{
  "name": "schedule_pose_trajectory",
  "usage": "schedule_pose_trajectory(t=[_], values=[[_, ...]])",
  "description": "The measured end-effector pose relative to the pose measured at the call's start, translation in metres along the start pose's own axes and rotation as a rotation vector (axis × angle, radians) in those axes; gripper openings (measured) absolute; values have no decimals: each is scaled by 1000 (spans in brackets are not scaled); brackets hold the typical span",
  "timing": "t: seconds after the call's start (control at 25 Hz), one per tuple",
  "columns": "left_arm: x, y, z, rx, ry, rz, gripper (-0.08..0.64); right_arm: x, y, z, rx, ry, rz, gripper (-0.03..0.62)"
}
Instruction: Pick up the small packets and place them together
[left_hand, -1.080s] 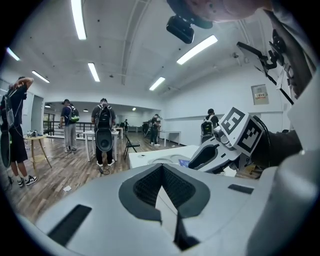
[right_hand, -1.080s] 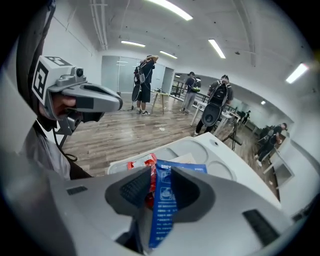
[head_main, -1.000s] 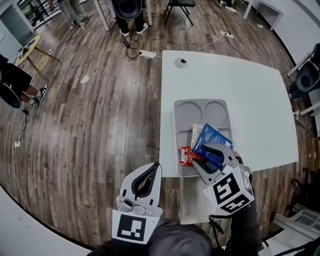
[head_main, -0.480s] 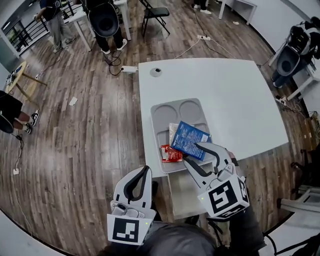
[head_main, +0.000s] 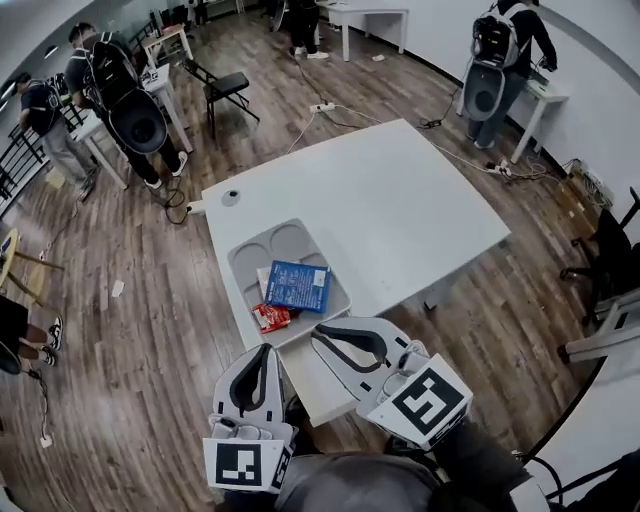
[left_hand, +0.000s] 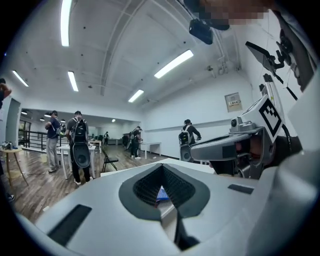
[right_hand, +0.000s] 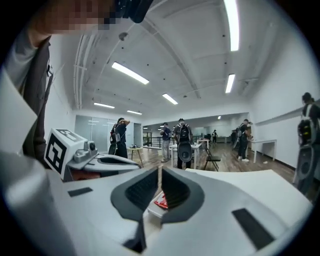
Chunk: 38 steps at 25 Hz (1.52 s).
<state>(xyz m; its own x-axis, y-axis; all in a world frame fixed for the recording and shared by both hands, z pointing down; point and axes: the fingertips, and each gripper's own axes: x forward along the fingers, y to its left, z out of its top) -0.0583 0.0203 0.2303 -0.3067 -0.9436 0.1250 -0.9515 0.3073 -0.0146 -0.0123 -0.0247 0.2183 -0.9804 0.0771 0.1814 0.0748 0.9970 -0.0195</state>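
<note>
Print on the blue packet (head_main: 298, 286) is unreadable. Left gripper (head_main: 265, 350) fingers meet, empty; right gripper (head_main: 320, 334) fingers, just closing, hold nothing.

Hides most of a white packet (head_main: 263, 280) beneath the blue packet (head_main: 298, 286) toward the tray's (head_main: 283, 240) near edge. Leaves print on the red packet (head_main: 271, 318) too small to read.

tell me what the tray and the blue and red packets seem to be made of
Tray: grey moulded plastic, matte, judging by its pressed-in compartments. Blue packet: probably printed plastic film, thin and flat. Red packet: likely glossy film too, crinkled; too small to be sure.
</note>
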Motion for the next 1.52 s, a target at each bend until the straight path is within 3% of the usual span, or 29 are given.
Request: schedule_pose_trajectory(t=[0.04,0.16,0.32,0.52,0.84,1.08,1.52], values=[[0,-7,2,3,-7,-16,0,-6,2,0,15,-6,-10,5],[0,-17,1,6,-25,-42,0,-10,12,-13,72,6,-4,5],[-11,-10,1,-1,-30,6,0,0,33,4,58,-110,80,5],[-21,-17,11,-1,-37,-6,0,-31,11,15,72,-125,-30,5],[-35,-33,27,0,-49,-43,0,-19,53,20,78,-147,29,5],[-3,-50,35,2,-84,-76,0,-33,23,23,106,-153,-11,5],[3,-33,37,28,-81,-35,0,-19,21,23,96,-157,7,3]])
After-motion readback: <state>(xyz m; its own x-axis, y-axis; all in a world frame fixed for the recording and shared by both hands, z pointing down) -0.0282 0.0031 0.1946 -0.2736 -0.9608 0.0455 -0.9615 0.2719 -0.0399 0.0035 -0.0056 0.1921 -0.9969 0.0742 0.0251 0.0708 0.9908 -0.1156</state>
